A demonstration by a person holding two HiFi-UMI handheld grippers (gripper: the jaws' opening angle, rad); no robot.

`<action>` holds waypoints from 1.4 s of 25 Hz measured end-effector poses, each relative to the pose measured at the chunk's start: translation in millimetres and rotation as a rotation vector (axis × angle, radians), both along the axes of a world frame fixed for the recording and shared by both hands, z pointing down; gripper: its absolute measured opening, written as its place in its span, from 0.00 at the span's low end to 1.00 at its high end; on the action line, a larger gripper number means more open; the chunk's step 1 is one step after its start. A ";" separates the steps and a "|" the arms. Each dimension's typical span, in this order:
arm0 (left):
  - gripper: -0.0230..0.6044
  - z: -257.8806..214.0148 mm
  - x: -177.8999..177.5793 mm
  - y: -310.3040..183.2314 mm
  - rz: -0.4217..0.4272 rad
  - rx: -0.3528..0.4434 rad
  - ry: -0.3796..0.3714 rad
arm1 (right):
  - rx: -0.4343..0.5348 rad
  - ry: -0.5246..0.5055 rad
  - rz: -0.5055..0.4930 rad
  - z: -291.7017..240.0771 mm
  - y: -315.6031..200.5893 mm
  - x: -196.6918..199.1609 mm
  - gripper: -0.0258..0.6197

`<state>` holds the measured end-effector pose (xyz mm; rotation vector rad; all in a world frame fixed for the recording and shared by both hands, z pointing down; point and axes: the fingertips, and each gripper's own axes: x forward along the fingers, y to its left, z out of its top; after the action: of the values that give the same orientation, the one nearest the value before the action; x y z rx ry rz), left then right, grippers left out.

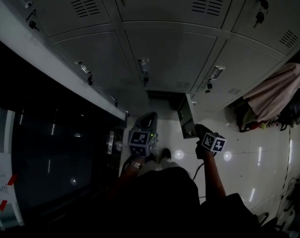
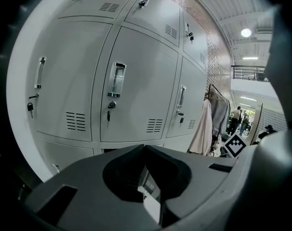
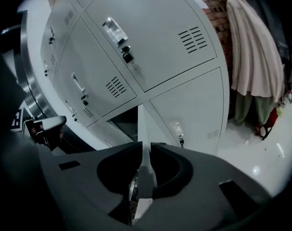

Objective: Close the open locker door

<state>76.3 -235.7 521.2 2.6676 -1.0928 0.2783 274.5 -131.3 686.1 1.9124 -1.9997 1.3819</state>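
The open locker door (image 1: 185, 114) belongs to the bottom row and swings out toward me beside its dark compartment (image 1: 162, 95). My right gripper (image 1: 195, 129) is shut on the door's free edge. In the right gripper view that thin edge (image 3: 143, 126) runs straight between the jaws of the right gripper (image 3: 145, 147). My left gripper (image 1: 148, 118) hangs just left of the door with its tips together and nothing held. In its own view the left gripper (image 2: 145, 147) points at the closed lockers, and part of the door (image 2: 151, 207) shows through the hollow between its jaws.
Closed grey lockers (image 1: 172, 53) with handles and keys fill the wall. A pale garment (image 1: 276, 95) hangs on a rack at the right, over a glossy white floor (image 1: 249, 157). A dark glass panel with a steel frame (image 1: 51, 152) stands at the left. People (image 2: 240, 119) stand far off.
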 end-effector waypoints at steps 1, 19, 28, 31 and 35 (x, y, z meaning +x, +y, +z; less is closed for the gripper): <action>0.04 -0.3 -4.4 -1.2 -0.006 -0.005 -0.002 | -0.006 0.006 -0.005 0.6 -1.6 -9.0 0.13; 0.04 1.9 -116.0 -49.2 -0.226 -0.036 0.018 | 0.103 0.197 -0.376 11.1 -135.8 -164.9 0.14; 0.04 5.0 -118.0 -48.6 -0.236 -0.041 0.030 | 0.062 0.519 -0.391 7.2 -221.5 -137.0 0.07; 0.04 7.9 -118.3 -44.7 -0.245 -0.042 0.026 | 0.033 0.541 -0.383 11.9 -230.5 -127.1 0.04; 0.04 9.4 -119.3 -39.3 -0.259 -0.043 0.018 | 0.030 0.573 -0.375 18.1 -230.4 -127.7 0.04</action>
<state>-43.0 -275.0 530.6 2.4500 -1.3916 0.2248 146.8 -361.7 704.2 1.5813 -1.9384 0.6252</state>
